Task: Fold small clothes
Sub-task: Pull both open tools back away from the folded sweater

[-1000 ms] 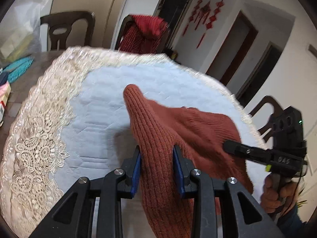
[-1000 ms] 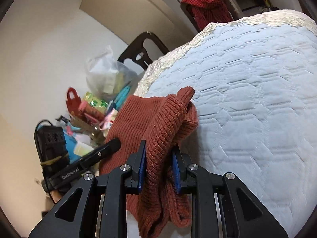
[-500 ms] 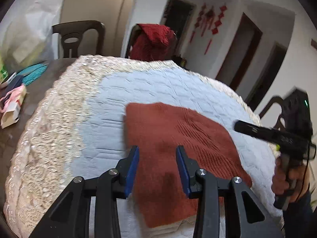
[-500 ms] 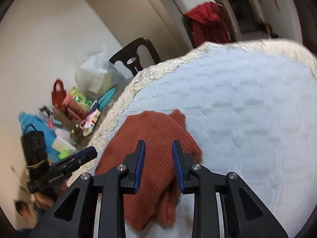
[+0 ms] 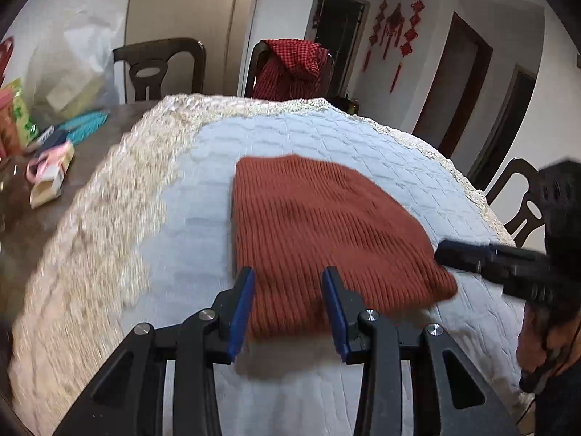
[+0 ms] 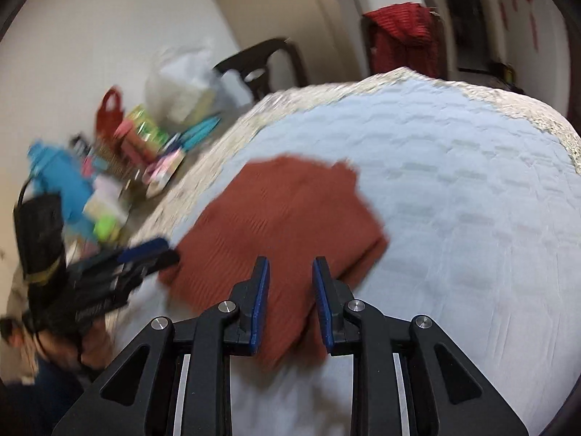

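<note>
I see the quilted cloth (image 5: 363, 145) bearing the rust knit garment (image 5: 319, 225), now lying flat and folded | left gripper (image 5: 288, 305) has let go, jaws wide, empty | right gripper (image 6: 290, 301) also released, jaws apart, empty | this fold looks finished.

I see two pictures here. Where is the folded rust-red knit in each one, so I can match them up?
Left wrist view: the knit lies flat in the middle of the pale blue quilted cloth, just beyond the open left hand-held gripper.
Right wrist view: the knit sits centre-left, just past the open right hand-held gripper.
Shared landmark: the chair draped with red checked fabric at the far edge.
</note>
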A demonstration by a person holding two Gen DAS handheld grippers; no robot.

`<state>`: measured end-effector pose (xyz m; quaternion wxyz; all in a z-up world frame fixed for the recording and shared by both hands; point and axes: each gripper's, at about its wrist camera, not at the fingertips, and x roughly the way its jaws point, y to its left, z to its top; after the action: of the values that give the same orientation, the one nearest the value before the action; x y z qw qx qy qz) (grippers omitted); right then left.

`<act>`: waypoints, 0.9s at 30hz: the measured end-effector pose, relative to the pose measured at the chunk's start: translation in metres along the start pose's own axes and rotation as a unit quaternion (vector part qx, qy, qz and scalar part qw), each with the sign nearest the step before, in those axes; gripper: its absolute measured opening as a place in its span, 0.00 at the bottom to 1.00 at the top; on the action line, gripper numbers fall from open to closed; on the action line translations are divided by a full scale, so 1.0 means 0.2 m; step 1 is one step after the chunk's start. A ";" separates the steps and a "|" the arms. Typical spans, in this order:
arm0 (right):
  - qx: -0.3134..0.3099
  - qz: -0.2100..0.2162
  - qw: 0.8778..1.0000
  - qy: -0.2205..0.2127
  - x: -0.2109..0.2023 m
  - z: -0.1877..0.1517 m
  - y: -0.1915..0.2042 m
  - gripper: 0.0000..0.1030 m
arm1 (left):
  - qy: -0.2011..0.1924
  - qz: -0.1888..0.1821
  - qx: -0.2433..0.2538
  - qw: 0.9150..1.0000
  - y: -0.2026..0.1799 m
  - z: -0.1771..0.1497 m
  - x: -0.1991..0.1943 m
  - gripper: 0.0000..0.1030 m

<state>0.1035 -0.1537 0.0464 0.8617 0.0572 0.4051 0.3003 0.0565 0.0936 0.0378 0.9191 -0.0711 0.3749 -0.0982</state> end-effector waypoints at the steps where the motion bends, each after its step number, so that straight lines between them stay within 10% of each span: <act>1: -0.012 0.001 1.000 0.006 0.00 -0.04 0.03 0.24 | 0.009 -0.001 -0.004 1.000 0.00 -0.03 0.02 0.40; 27: -0.059 -0.121 0.990 0.034 0.03 -0.35 0.07 0.44 | 0.047 0.104 0.034 0.993 -0.08 -0.26 0.02 0.56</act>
<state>0.0483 -0.1480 0.0003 0.8793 -0.0538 0.4196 0.2190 0.0206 0.0740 0.0020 0.9078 0.0048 0.4191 -0.0180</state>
